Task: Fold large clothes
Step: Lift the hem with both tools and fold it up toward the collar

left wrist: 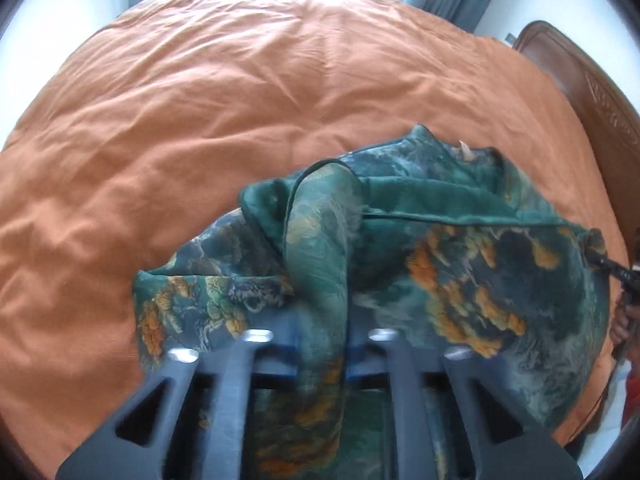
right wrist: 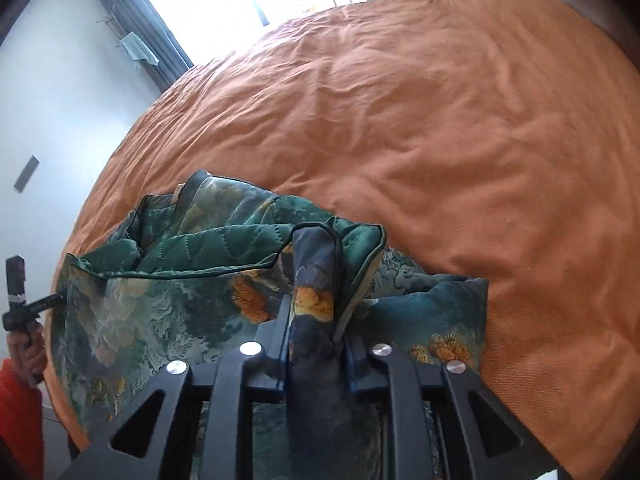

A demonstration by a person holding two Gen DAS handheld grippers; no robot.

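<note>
A large dark green quilted garment (left wrist: 460,248) with orange and grey print hangs stretched above the orange bed (left wrist: 200,120). My left gripper (left wrist: 320,320) is shut on a bunched fold of it. My right gripper (right wrist: 316,320) is shut on another bunched fold of the same garment (right wrist: 160,300). The right gripper also shows far right in the left wrist view (left wrist: 600,256), pinching the garment's edge. The left gripper shows far left in the right wrist view (right wrist: 52,300), on the opposite edge. The green lining faces up along the top fold.
The wrinkled orange bedcover (right wrist: 440,140) fills most of both views. A dark wooden headboard (left wrist: 580,92) stands at the right. A bright window with grey curtains (right wrist: 152,32) lies beyond the bed. A person's red sleeve (right wrist: 20,408) is at the lower left.
</note>
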